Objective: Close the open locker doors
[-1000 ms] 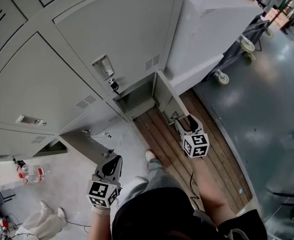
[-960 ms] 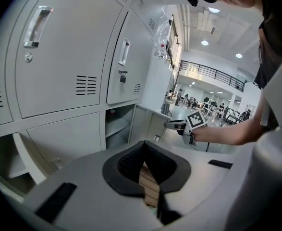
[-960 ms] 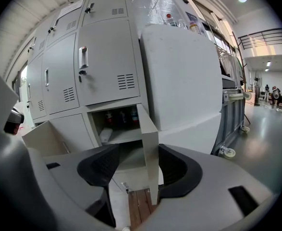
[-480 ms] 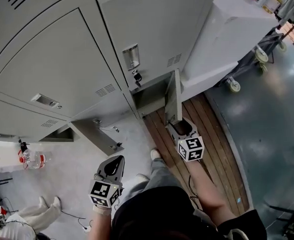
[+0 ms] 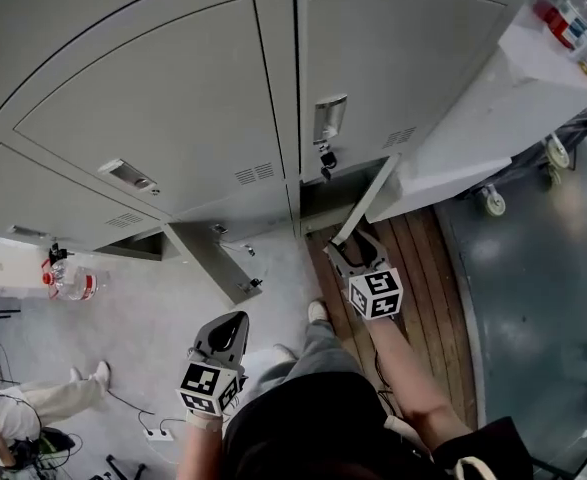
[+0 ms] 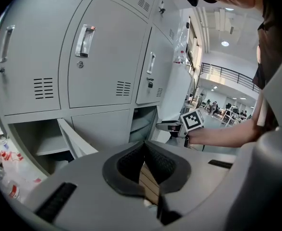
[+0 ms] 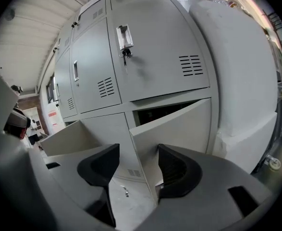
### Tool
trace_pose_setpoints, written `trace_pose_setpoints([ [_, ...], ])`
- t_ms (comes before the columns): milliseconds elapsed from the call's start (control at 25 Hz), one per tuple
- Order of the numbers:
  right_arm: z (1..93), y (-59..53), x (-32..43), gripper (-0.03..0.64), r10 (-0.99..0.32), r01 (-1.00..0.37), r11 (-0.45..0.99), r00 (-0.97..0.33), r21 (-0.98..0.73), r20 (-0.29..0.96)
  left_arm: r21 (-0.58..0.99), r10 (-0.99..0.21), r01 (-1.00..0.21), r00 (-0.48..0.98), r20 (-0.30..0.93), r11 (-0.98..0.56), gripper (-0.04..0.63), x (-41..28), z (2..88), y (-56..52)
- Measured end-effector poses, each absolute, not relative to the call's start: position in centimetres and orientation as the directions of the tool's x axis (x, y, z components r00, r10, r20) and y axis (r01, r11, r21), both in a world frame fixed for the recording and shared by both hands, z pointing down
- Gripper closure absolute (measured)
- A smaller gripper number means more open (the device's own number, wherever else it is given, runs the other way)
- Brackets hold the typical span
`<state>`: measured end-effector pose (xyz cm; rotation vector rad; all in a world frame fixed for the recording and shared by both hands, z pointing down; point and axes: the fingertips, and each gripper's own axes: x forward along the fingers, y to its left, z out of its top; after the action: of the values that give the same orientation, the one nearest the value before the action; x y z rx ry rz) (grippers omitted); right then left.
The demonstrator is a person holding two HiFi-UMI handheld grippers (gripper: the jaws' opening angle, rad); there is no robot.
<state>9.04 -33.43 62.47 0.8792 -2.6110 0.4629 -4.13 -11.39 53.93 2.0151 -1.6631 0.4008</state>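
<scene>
At the foot of the grey lockers, two bottom doors stand open. The right door, just right of centre in the head view, is only partly open, with a dark wedge of compartment showing behind it. The right gripper is at that door's free edge, above a strip of wooden floor. In the right gripper view the door fills the middle of the frame and its free edge runs down between the jaws, which are well apart. Whether either pad touches the door I cannot tell. The left door, left of centre, juts far out over the pale floor, and its compartment gapes to its left. The left gripper is lower in the frame, apart from that door. Its own view shows the jaws drawn together with only a thin slit and nothing between them. That view also has the left door at lower left and the right gripper's marker cube at centre right. A key hangs from the lock of the closed locker above the right door. A white cabinet on wheels stands at the right of the head view. A bottle is at the left edge, and a person's legs show at lower left.
</scene>
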Motion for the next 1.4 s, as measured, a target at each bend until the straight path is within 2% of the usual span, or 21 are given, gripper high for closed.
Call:
trace_pose_setpoints([
  [800, 63.1, -38.8, -1.4, 0.348, -0.331, -0.426, 0.885, -0.858, -0.186, 0.392, 0.152, -0.837, -0.976, -0.048, 0.545, 0.154, 0.577, -6.4, 54.4, -8.8],
  [1400, 63.5, -39.8, -2.9, 0.345, -0.32, -0.418, 0.891, -0.855, -0.178, 0.408, 0.17, -0.825, -0.946, -0.142, 0.547, 0.276, 0.577, -7.1, 54.9, -6.3],
])
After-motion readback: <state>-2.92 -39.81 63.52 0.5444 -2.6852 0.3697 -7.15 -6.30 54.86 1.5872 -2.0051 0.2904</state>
